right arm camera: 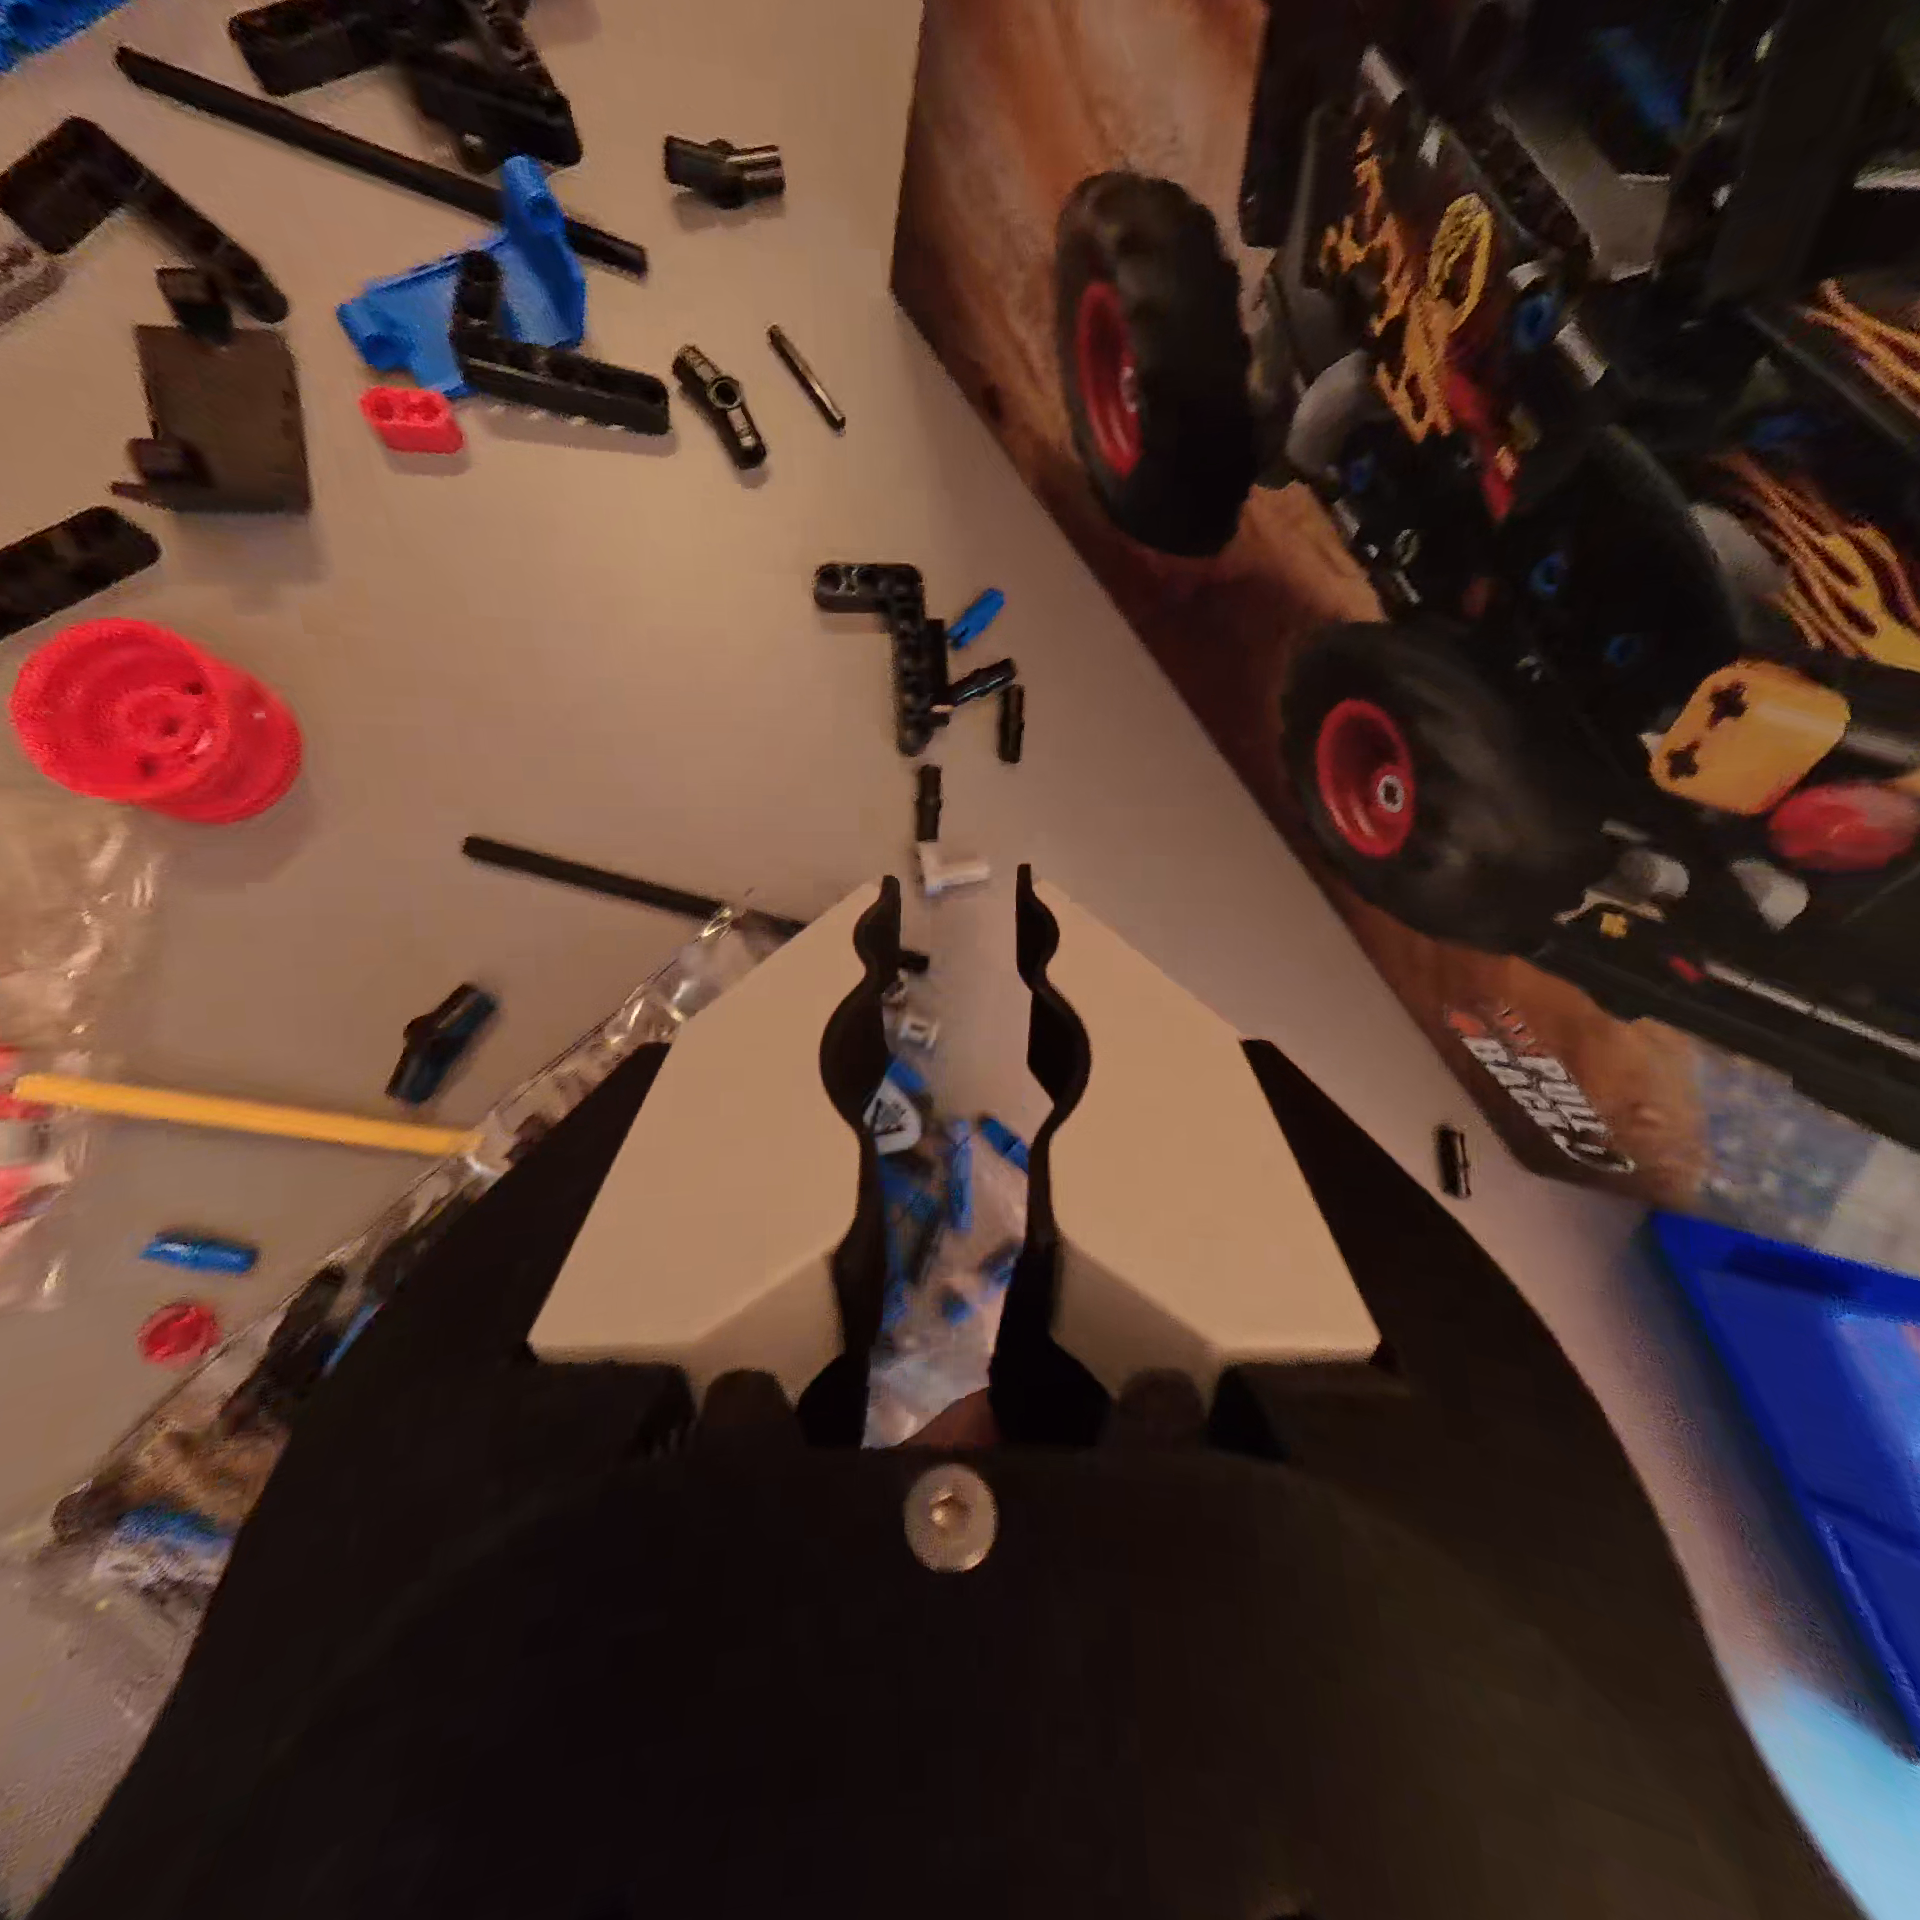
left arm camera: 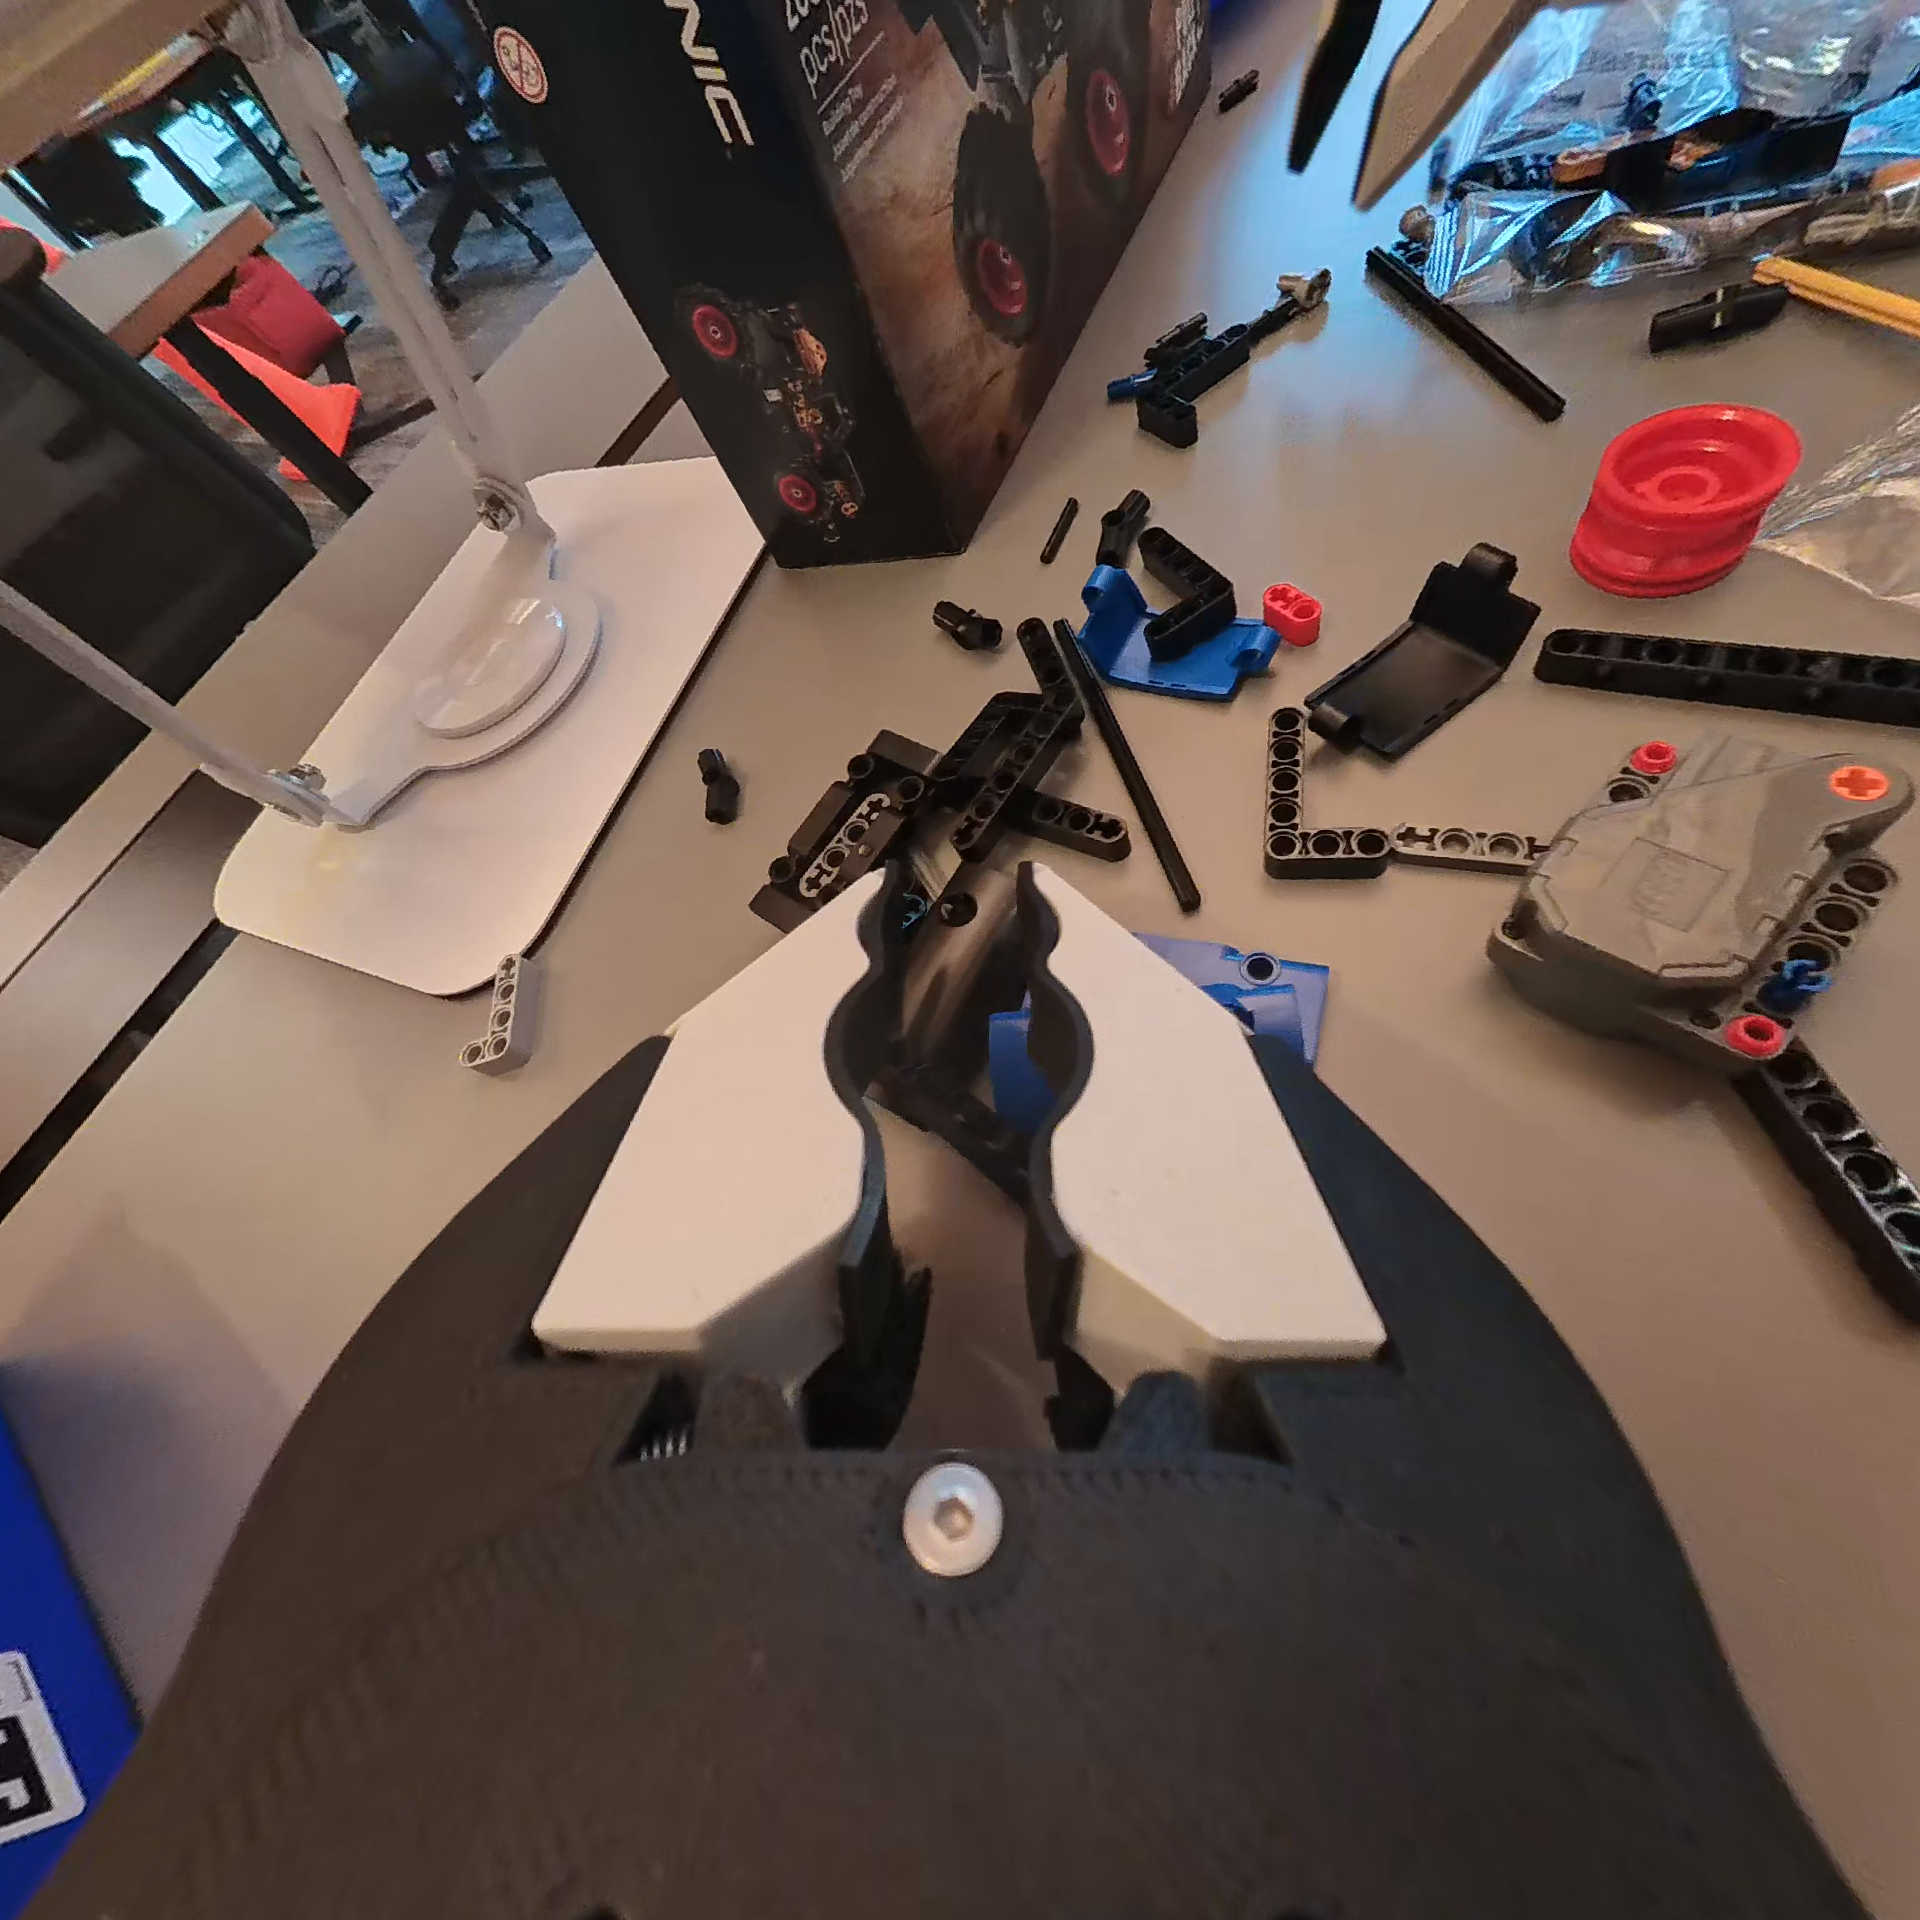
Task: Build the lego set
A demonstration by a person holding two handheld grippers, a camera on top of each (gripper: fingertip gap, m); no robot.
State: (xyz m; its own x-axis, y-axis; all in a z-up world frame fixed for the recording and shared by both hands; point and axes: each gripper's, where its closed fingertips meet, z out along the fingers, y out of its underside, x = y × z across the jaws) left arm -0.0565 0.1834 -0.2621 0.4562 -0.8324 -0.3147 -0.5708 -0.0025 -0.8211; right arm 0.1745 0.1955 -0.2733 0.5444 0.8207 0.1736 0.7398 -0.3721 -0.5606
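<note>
Our left hand-held gripper is clamped on a black lego assembly just above the bench, with loose black beams just past it and the set box farther back. Our right hand-held gripper hangs open and empty over a parts bag, the box beyond it.

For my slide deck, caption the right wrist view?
Right gripper, jaws open, hovering over a parts bag beside the set box.

red wheel rim, possibly flame-patterned box.
</note>
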